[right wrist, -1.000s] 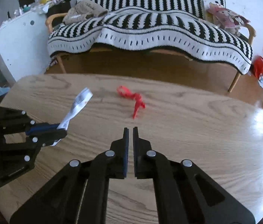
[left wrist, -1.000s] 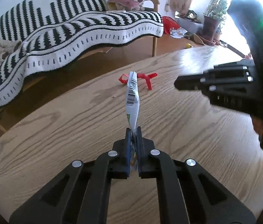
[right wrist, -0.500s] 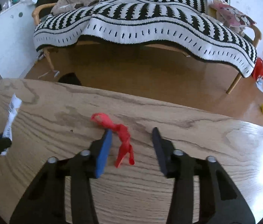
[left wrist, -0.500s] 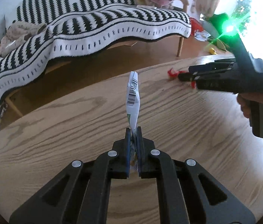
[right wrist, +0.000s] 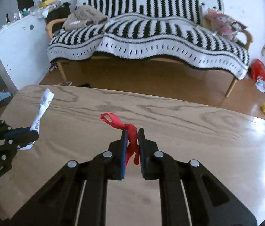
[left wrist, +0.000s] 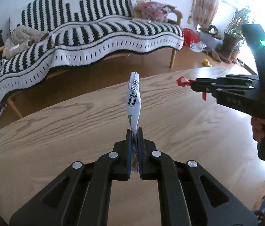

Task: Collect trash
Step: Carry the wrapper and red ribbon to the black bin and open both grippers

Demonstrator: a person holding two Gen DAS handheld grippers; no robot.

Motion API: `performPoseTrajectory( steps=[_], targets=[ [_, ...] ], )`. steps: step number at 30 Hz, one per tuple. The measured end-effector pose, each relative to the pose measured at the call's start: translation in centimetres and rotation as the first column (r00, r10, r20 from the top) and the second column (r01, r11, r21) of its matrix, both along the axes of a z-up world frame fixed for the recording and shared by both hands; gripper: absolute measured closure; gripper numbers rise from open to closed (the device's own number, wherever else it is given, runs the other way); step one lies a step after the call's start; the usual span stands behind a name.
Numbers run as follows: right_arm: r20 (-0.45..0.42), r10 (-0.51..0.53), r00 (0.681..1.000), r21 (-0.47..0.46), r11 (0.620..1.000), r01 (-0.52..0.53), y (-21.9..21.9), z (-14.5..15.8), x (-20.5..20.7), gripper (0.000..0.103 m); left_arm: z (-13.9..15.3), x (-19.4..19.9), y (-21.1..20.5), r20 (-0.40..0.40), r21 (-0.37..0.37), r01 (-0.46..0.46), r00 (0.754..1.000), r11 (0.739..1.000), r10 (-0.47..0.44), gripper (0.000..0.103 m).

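Note:
My left gripper (left wrist: 134, 131) is shut on a white wrapper with a barcode (left wrist: 134, 99) and holds it upright above the wooden table (left wrist: 76, 141). The wrapper also shows at the left of the right wrist view (right wrist: 42, 107), held by the left gripper (right wrist: 31, 137). My right gripper (right wrist: 132, 131) is shut on a red ribbon scrap (right wrist: 130, 131) and holds it just above the table (right wrist: 198, 131). In the left wrist view the right gripper (left wrist: 193, 84) is at the right with the red scrap (left wrist: 183, 81) at its tip.
A sofa with a black-and-white striped blanket (right wrist: 151, 37) stands beyond the table's far edge. A white cabinet (right wrist: 15, 47) stands at far left. Red bag and litter (right wrist: 258, 73) lie on the floor at right, with potted plants (left wrist: 234, 37) nearby.
My right gripper, open around the red scrap half a second ago, has shut on it and lifted it. My left gripper still holds the wrapper and has shifted a little.

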State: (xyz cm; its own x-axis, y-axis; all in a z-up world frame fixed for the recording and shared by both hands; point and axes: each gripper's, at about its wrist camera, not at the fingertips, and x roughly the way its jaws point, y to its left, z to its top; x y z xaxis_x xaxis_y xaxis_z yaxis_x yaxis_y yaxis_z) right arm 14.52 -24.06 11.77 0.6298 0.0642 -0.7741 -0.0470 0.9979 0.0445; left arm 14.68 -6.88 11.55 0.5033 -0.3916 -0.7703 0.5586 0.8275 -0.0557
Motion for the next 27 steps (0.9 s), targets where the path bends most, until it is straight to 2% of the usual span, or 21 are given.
performPoseTrajectory(
  steps=[6, 11, 14, 17, 20, 22, 24, 25, 27],
  targets=[
    [0.083, -0.056, 0.995, 0.006, 0.998, 0.055, -2.6, 6.9, -10.2, 0.091, 5.0, -7.7, -1.6, 0.068, 0.0, 0.042, 0.997, 0.999, -0.042, 0.098],
    [0.136, -0.125, 0.983, -0.014, 0.992, 0.128, -5.9, 11.1, -21.3, 0.091, 7.7, -15.7, -5.0, 0.087, -0.026, 0.135, 0.987, 0.99, -0.132, 0.098],
    [0.176, -0.191, 0.966, -0.02, 0.98, 0.198, -8.5, 12.9, -28.5, 0.091, 8.7, -20.5, -7.7, 0.09, -0.051, 0.21, 0.975, 0.976, -0.205, 0.098],
    [0.224, -0.296, 0.929, 0.009, 0.953, 0.302, -11.4, 13.7, -36.2, 0.091, 8.5, -25.5, -11.0, 0.065, -0.087, 0.29, 0.956, 0.953, -0.285, 0.098],
    [0.216, -0.393, 0.894, 0.074, 0.919, 0.386, -13.5, 11.8, -43.0, 0.091, 6.4, -30.1, -14.3, 0.003, -0.115, 0.357, 0.933, 0.927, -0.36, 0.098],
    [0.161, -0.439, 0.884, 0.099, 0.898, 0.428, -14.2, 8.5, -46.3, 0.091, 3.4, -33.0, -16.7, -0.082, -0.145, 0.385, 0.913, 0.911, -0.399, 0.098],
    [0.086, -0.48, 0.873, 0.119, 0.875, 0.469, -14.8, 4.2, -48.6, 0.091, -0.1, -35.6, -18.5, -0.16, -0.159, 0.406, 0.889, 0.9, -0.43, 0.098],
    [0.021, -0.515, 0.857, 0.153, 0.849, 0.506, -15.4, 0.7, -50.2, 0.091, -2.5, -37.1, -19.6, -0.207, -0.156, 0.418, 0.872, 0.895, -0.444, 0.098],
    [-0.082, -0.565, 0.821, 0.212, 0.795, 0.569, -16.3, -4.4, -52.5, 0.091, -6.5, -39.2, -21.2, -0.282, -0.142, 0.427, 0.848, 0.893, -0.45, 0.098]
  ],
)
